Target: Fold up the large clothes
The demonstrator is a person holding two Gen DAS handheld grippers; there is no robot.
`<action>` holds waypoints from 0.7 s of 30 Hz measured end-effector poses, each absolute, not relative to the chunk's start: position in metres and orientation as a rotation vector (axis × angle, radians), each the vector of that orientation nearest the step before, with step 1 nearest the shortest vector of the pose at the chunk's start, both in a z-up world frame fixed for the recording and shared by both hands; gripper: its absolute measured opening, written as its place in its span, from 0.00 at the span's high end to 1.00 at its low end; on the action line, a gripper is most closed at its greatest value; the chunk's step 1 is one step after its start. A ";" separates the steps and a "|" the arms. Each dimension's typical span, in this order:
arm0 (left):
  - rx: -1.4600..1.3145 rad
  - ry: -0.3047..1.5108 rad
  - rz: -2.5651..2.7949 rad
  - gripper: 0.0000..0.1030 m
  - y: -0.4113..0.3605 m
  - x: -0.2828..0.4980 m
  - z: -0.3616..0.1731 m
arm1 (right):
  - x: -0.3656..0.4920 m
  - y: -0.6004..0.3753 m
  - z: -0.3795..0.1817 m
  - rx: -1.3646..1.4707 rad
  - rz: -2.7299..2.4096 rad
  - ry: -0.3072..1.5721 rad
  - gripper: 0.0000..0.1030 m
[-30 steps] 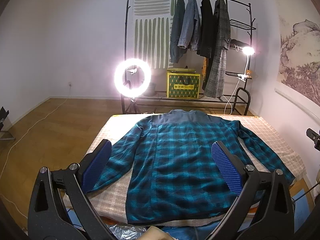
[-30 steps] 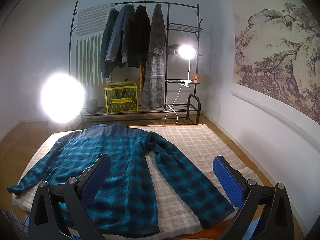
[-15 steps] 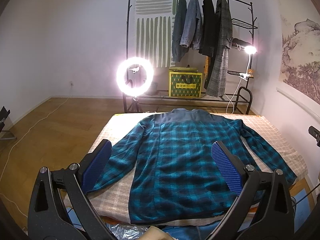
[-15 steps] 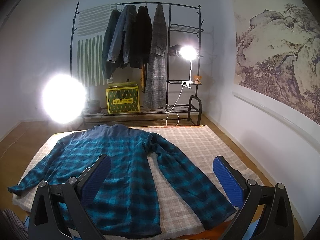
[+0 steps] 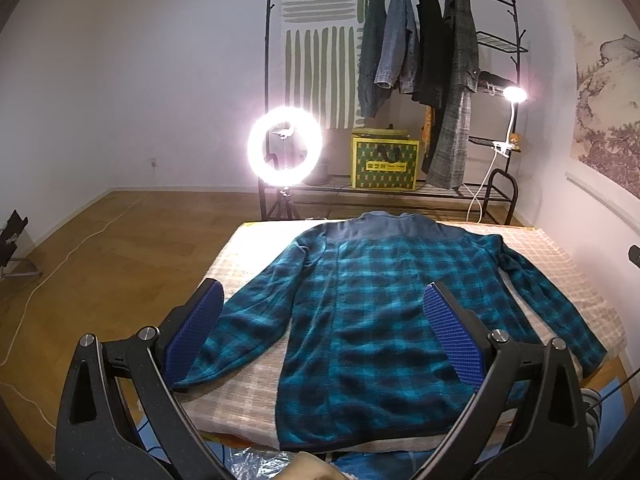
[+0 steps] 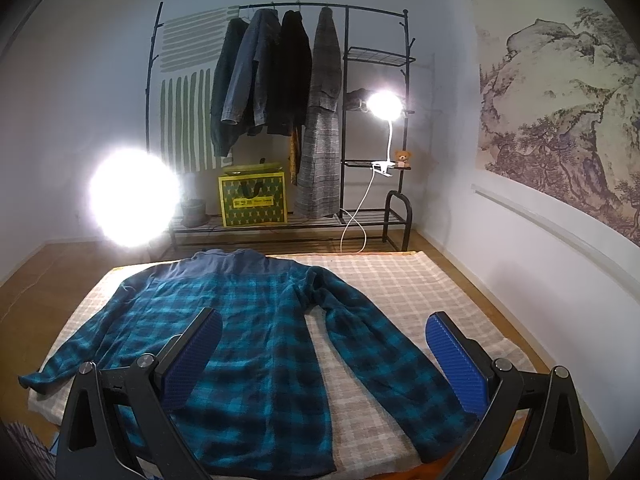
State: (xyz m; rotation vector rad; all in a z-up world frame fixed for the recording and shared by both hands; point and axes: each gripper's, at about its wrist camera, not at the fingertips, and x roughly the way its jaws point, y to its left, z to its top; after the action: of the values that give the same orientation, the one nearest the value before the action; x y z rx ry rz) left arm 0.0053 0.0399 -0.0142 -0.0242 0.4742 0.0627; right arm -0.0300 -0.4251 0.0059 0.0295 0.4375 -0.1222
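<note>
A teal and black plaid shirt (image 5: pixel 376 320) lies flat, back up, on a checked cloth-covered table (image 5: pixel 248 248), collar at the far end and both sleeves spread outward. My left gripper (image 5: pixel 320 332) hovers open above the near hem, its blue pads (image 5: pixel 452 340) apart with nothing between them. In the right wrist view the same shirt (image 6: pixel 248 344) fills the left and middle of the table (image 6: pixel 420 288). My right gripper (image 6: pixel 324 356) is open too, held above the near end, over the shirt's right sleeve (image 6: pixel 384 360).
A lit ring light (image 5: pixel 285 147) stands beyond the table's far left corner. Behind it a black clothes rack (image 5: pixel 420 48) holds several hanging coats, a yellow box (image 5: pixel 384 162) and a clip lamp (image 5: pixel 514 94). A wall runs along the right. A hand (image 5: pixel 308 466) shows at the bottom edge.
Both views have shifted slightly, so the shirt sits a little further left and lower in frame. The shirt itself has not moved and both grippers stay open.
</note>
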 end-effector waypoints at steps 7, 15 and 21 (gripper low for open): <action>-0.016 0.500 0.092 0.01 0.071 0.020 -0.031 | -0.024 -0.417 -0.001 0.072 -0.045 0.391 0.00; -0.004 0.529 0.117 0.01 0.136 0.040 -0.070 | -0.007 -0.398 -0.016 0.067 0.004 0.382 0.00; -0.219 0.654 0.122 0.15 0.223 0.072 -0.116 | 0.008 -0.388 -0.025 0.098 0.053 0.422 0.01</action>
State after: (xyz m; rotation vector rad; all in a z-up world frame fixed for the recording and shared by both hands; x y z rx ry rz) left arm 0.0718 0.2226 -0.1161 -0.2187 0.6541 0.1222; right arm 0.0077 -0.3880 -0.0249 0.0979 0.4218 0.0528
